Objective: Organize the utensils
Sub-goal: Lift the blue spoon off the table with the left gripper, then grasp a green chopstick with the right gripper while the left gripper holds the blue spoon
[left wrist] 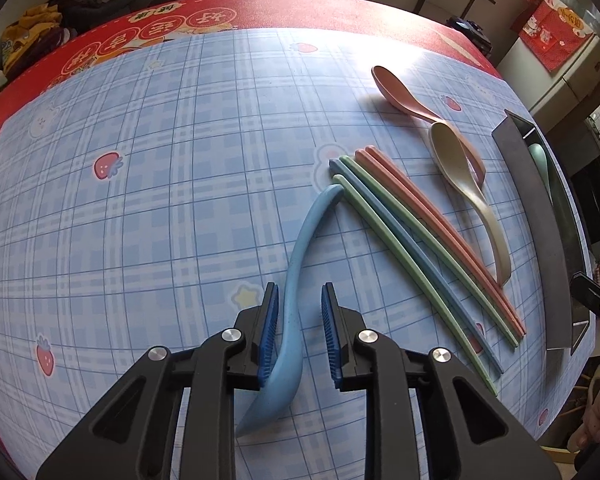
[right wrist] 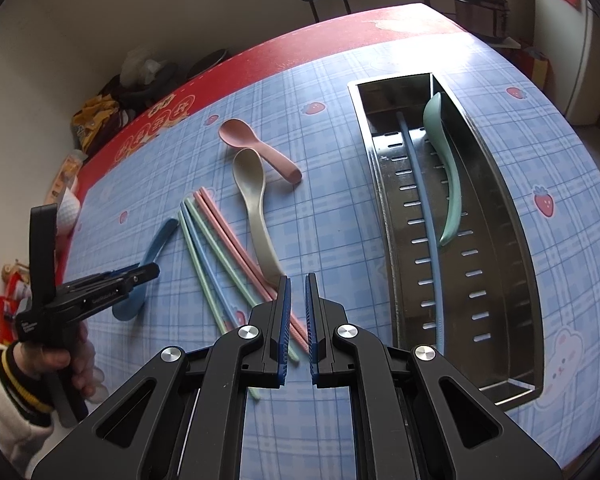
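Left gripper (left wrist: pixel 300 334), jaws parted and straddling the blue spoon (left wrist: pixel 296 280) lying flat on the tablecloth (left wrist: pixel 160 200), likely lined up for pickup; right gripper (right wrist: pixel 297 330), jaws nearly together and empty, hangs beside the steel utensil tray (right wrist: pixel 516 216).

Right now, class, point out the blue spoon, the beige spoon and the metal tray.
blue spoon (left wrist: pixel 296 264): left wrist view, on its handle.
beige spoon (right wrist: pixel 256 204): right wrist view, on its neck.
metal tray (right wrist: pixel 512 216): right wrist view, on its right wall.
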